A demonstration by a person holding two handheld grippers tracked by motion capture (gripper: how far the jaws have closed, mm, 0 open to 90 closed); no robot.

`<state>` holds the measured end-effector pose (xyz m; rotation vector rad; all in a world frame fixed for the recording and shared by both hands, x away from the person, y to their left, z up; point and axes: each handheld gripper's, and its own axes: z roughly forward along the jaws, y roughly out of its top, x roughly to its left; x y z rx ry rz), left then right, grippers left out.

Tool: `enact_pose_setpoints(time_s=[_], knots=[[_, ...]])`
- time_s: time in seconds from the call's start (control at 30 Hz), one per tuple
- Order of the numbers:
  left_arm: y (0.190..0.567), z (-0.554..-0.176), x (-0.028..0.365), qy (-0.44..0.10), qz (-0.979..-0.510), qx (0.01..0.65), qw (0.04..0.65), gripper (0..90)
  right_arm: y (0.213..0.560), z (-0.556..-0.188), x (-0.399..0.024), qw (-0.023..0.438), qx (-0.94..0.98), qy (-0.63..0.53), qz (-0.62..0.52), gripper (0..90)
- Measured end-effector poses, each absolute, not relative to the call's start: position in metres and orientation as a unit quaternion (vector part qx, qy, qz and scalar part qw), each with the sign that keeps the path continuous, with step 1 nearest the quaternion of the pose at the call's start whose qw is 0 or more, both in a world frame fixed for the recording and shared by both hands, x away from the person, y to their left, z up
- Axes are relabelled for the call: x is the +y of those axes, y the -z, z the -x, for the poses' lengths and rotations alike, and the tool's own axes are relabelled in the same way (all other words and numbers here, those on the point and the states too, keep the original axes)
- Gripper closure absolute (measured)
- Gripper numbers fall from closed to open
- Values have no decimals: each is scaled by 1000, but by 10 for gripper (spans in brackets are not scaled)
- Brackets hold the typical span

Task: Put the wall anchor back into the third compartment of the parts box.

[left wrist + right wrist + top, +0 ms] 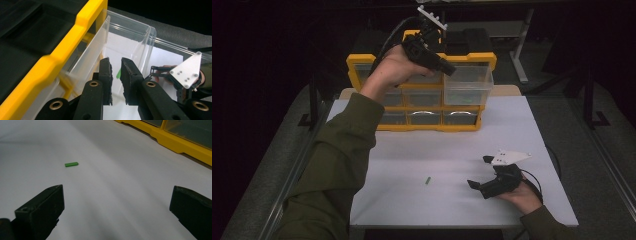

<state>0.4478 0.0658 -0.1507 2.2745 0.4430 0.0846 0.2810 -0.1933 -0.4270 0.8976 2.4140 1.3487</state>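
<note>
Here the left gripper (115, 75), jaws slightly parted with a green chip (118, 74) seen between them, hangs over the pulled-out clear drawer (469, 85), while the right gripper (479, 172) rests wide open, nearest the second green chip (427, 180) lying to its left on the table (512, 125).

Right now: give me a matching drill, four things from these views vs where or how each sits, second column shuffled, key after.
1 left gripper
2 right gripper
3 green piece
4 clear drawer

a lies flat on the white table
b pulled out of the yellow organizer
c raised over the drawer, narrow gap
d low by the table, jaws wide

Pairs: 1-c, 2-d, 3-a, 4-b
</note>
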Motion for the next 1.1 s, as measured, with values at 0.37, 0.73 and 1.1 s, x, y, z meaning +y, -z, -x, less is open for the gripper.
enact_pose_setpoints(time_s=[0.37, 0.73, 1.1], knots=[[153, -431, 104, -44, -896, 179, 405, 630, 427, -281, -193, 118, 826, -458, -308, 0], [185, -419, 122, -39, -894, 193, 401, 440, 428, -281, -193, 118, 827, -455, -308, 0], [230, -408, 134, -39, -893, 212, 396, 250, 429, -282, -192, 120, 827, -455, -307, 0]])
